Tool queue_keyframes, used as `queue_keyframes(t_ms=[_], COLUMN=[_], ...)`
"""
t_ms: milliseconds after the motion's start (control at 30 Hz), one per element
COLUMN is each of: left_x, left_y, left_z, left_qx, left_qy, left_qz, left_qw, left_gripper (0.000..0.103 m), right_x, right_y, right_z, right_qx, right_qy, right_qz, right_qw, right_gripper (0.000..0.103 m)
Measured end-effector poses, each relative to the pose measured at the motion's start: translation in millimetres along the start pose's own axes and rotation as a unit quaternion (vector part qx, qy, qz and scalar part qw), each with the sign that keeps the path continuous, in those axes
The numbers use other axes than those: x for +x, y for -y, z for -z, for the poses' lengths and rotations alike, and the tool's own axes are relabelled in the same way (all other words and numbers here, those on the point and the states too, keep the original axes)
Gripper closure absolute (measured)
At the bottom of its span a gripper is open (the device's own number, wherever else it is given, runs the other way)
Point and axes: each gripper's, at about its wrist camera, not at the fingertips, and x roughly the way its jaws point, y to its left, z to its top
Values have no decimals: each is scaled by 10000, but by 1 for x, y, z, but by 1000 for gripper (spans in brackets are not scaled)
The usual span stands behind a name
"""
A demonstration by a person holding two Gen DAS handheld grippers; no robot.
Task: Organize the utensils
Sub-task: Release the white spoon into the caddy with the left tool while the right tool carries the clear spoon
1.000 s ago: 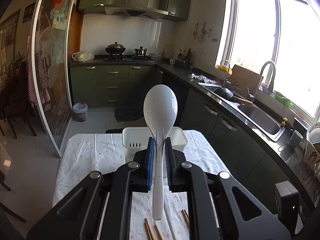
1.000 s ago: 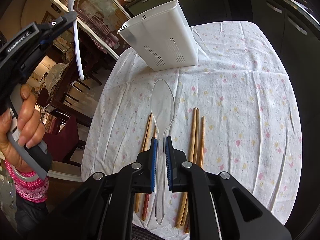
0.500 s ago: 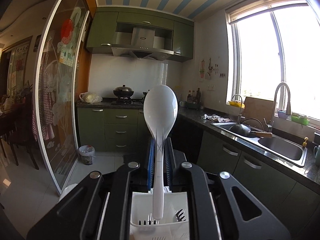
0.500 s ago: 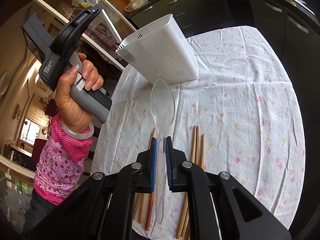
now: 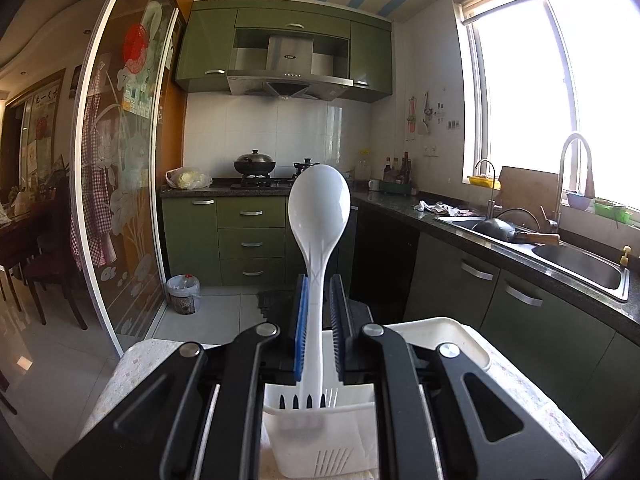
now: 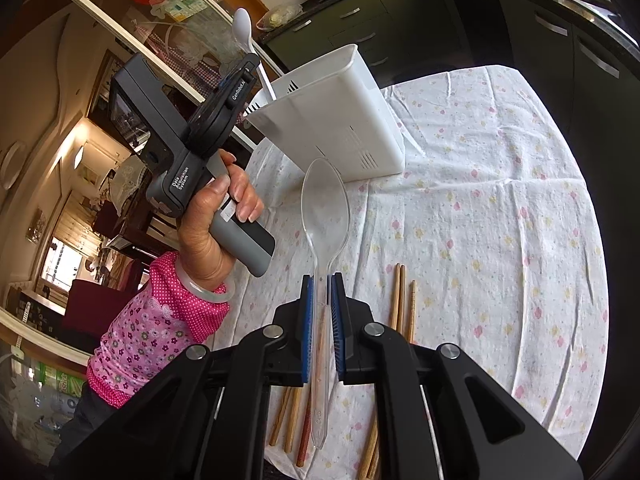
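Observation:
My left gripper (image 5: 319, 280) is shut on a white spoon (image 5: 319, 216) that stands upright, bowl up; the handle's lower end reaches down into the white utensil caddy (image 5: 440, 332) just below. In the right wrist view the same left gripper (image 6: 248, 62) sits at the caddy's (image 6: 340, 120) left rim with the white spoon (image 6: 243, 24) sticking up. My right gripper (image 6: 321, 280) is shut on a clear plastic spoon (image 6: 325, 208), held above the tablecloth with its bowl pointing at the caddy. Several wooden chopsticks (image 6: 402, 296) lie on the cloth beneath.
The table (image 6: 500, 208) has a flowered white cloth and a drop at its right edge. A person's hand in a pink sleeve (image 6: 160, 320) holds the left gripper. Kitchen counter and sink (image 5: 580, 268) run along the right; a glass sliding door (image 5: 120, 200) stands left.
The left gripper came down and forward with the white spoon, bringing its handle end into the caddy. The right gripper stayed almost still with the clear spoon.

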Motion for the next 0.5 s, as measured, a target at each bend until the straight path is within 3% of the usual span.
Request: queue_keyframes(t_ms=[133, 500], left_x=[3, -14], left_y=[2, 1], left_z=[16, 25], left_qx=[31, 81], left_qy=[-175, -97], left_qz=[25, 164], left_qw=[9998, 9998], left_gripper=[92, 92], right_x=[-2, -8], right_y=[-1, -3], right_z=[-3, -11], right_qx=[-21, -43], right_qy=[59, 172], right_qz=[-5, -101], right_qw=[10000, 9998], right_gripper=[93, 93])
